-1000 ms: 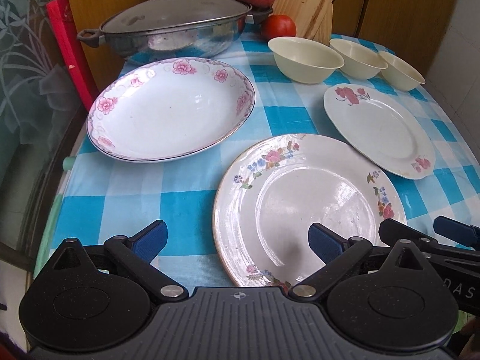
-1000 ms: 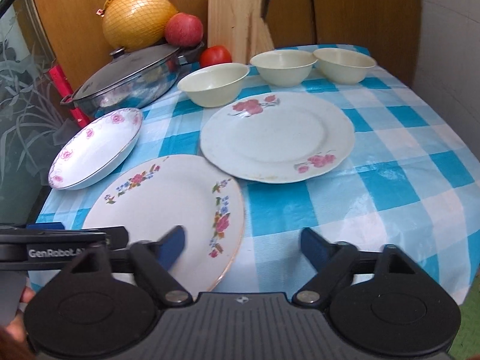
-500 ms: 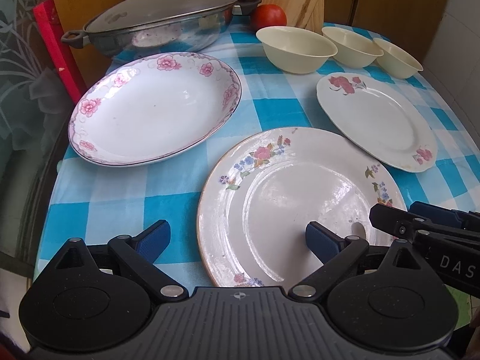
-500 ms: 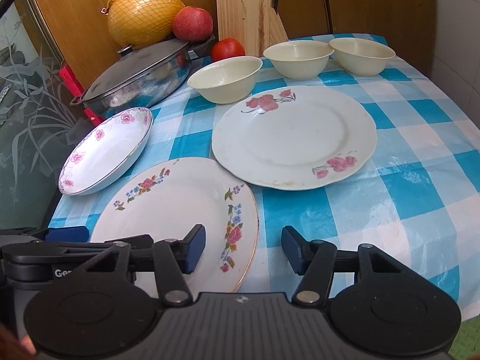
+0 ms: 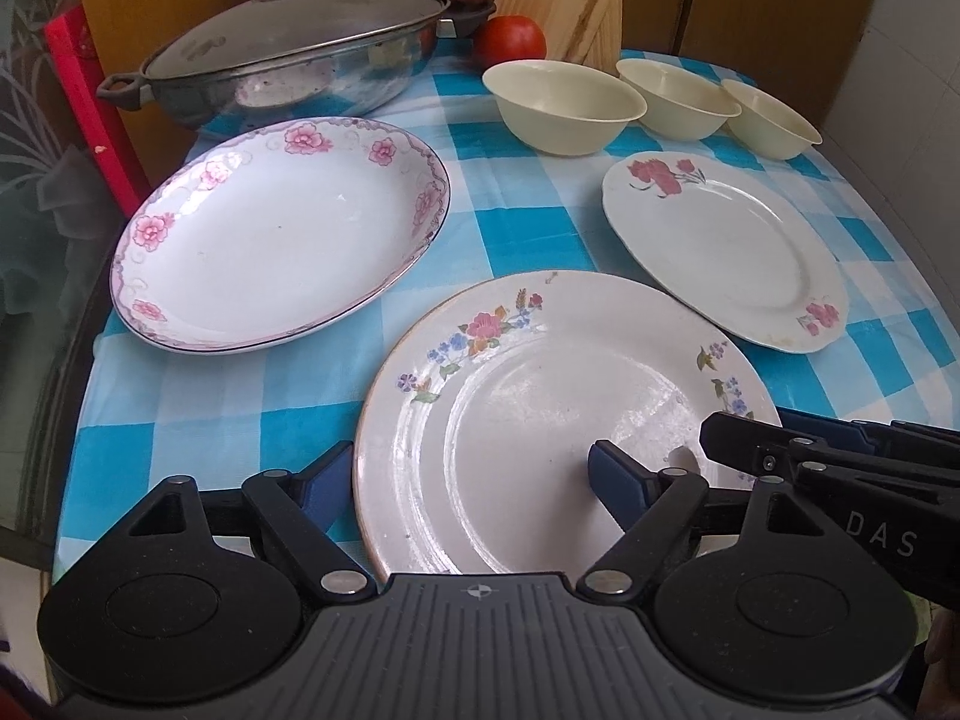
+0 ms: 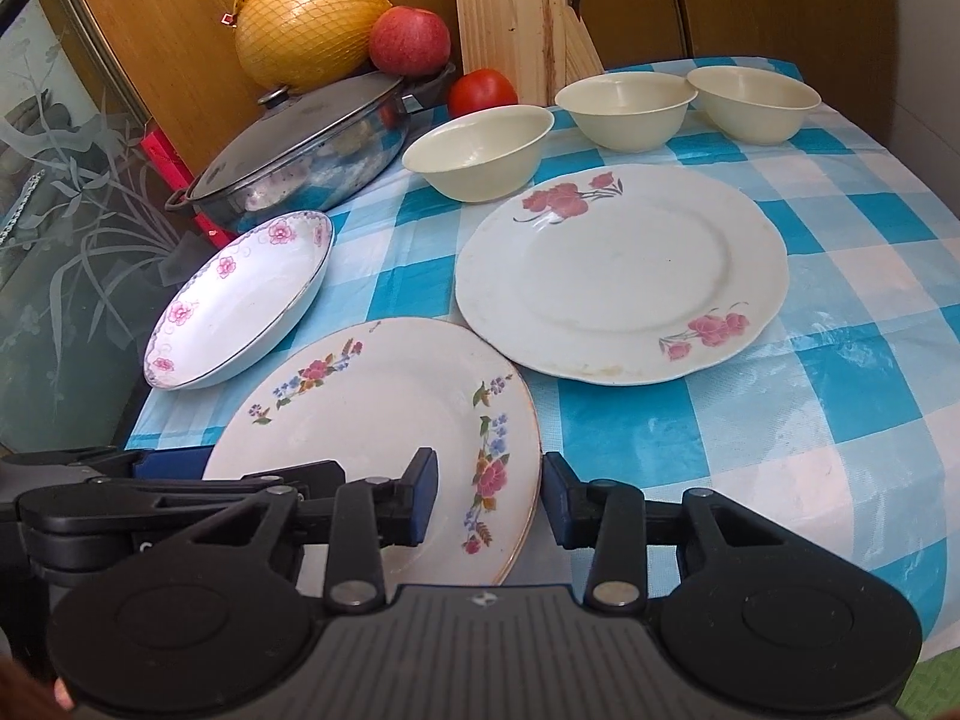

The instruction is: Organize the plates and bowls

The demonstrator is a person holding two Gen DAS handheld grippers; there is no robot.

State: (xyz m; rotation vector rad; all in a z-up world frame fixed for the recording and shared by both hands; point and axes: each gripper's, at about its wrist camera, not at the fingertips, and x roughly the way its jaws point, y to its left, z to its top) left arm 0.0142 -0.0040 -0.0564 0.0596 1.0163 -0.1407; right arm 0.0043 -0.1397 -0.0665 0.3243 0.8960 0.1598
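Observation:
A plate with many-coloured flowers lies nearest on the blue checked cloth. My left gripper straddles its left rim, one finger outside and one over the plate; its jaws are closing and no pad presses. My right gripper straddles the right rim the same way, also closing. Each gripper shows in the other's view: the right gripper and the left gripper. Behind lie a red-flowered plate, a deep pink-flowered dish and three cream bowls.
A lidded steel pan stands at the back left, with a netted pomelo, an apple and a tomato near a wooden block. Frosted glass borders the table's left edge.
Both pairs of jaws have narrowed, the right much more. The right gripper's outer finger has come in from the cloth to just beside the plate's rim.

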